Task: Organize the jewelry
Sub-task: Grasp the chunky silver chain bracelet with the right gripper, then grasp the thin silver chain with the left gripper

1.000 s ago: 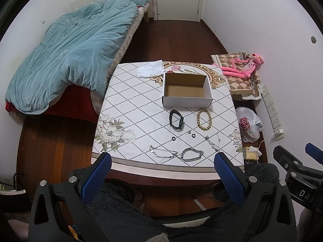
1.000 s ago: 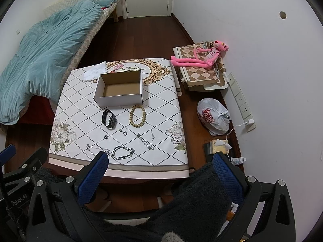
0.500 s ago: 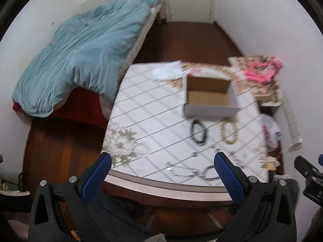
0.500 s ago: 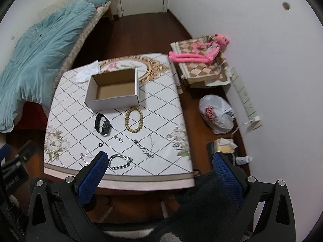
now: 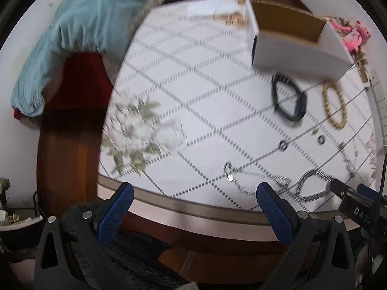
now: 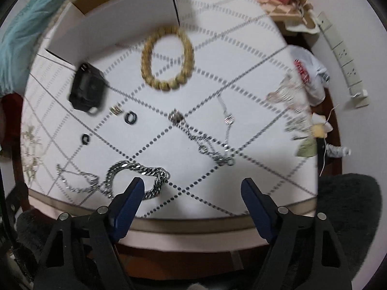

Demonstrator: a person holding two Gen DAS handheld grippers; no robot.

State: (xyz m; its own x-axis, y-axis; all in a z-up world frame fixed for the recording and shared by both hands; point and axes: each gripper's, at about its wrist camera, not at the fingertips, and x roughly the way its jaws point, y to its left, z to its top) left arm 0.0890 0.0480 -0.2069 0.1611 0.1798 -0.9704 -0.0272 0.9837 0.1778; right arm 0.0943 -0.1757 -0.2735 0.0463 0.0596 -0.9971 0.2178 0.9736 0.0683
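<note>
Jewelry lies on a white diamond-patterned table [image 5: 193, 101]. A wooden bead bracelet [image 6: 167, 58], a black band [image 6: 86, 91], two small black rings [image 6: 130, 117], a thick silver chain bracelet [image 6: 135, 177], a thin chain [image 6: 77, 181] and a silver necklace [image 6: 208, 142] show in the right wrist view. An open white cardboard box [image 5: 292, 41] stands at the back. My left gripper [image 5: 193, 204] is open and empty over the near table edge. My right gripper [image 6: 191, 195] is open and empty, its left fingertip just above the thick chain bracelet.
A bed with a teal duvet [image 5: 79, 24] is at the left. A pink plush toy [image 5: 355, 36], a white plastic bag [image 6: 309, 72] and a power strip [image 6: 338, 46] lie on the floor to the right. The right gripper's tip [image 5: 350, 195] shows in the left wrist view.
Both grippers have moved forward and down toward the table; the jewelry looks much larger. Both stay open. Nothing on the table has moved.
</note>
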